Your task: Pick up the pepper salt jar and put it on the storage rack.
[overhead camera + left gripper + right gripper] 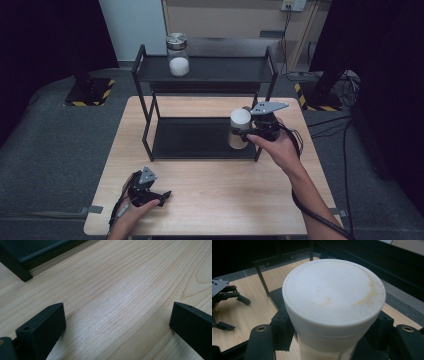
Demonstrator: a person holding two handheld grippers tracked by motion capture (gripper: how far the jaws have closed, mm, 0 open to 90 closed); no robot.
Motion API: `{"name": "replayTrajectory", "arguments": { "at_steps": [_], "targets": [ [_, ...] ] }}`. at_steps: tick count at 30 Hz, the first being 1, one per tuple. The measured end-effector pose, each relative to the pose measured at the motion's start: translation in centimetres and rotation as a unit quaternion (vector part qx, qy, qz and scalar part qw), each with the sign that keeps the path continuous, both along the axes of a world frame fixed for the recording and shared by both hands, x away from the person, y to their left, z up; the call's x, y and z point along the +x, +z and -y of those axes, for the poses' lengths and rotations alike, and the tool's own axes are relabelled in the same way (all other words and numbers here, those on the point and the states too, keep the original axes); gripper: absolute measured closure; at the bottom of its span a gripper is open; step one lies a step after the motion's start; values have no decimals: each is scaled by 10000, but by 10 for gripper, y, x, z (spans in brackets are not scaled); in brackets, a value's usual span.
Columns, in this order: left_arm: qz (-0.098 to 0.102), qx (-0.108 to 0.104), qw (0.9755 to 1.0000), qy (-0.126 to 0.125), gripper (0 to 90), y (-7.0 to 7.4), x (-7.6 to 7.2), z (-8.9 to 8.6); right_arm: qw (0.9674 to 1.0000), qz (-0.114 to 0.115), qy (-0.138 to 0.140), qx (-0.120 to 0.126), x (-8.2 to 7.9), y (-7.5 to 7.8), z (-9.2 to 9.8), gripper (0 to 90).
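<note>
high view: right gripper (239, 132) clamps white-lidded jar (239, 128) at black rack (145, 122) lower shelf's right end; second jar (178, 55) on top shelf | left gripper view: left gripper (117, 322) spread wide over table (125, 277) | right gripper view: jaws pinch jar below lid (332, 290)

Overhead light is brightening the wooden table (210, 195) while the room's edges are falling into near-black. Glare is streaking the wood grain in the left gripper view. The white lid (332, 290) is looking slightly soft, perhaps overexposed, with its background blurring.
</note>
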State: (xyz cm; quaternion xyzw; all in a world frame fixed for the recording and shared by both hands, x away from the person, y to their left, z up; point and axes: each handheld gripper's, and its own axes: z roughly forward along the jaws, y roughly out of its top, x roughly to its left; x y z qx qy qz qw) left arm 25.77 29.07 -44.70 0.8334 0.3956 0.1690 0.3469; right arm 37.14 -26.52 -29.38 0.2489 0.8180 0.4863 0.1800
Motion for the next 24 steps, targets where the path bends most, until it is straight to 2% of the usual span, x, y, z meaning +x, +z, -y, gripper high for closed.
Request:
{"name": "replayTrajectory", "arguments": {
  "at_steps": [5,13,18,24],
  "targets": [
    [-1,1,10000,-1,0,0,0,0,10000,15,-11,-63,-1,11,1,350],
    [1,-1,10000,-1,0,0,0,0,10000,21,39,12,0,27,5,350],
    [-1,2,10000,-1,0,0,0,0,9999,43,69,73,0,39,7,350],
    [0,1,10000,-3,0,0,0,0,9998,118,148,14,-1,59,7,351]
  ]
}}
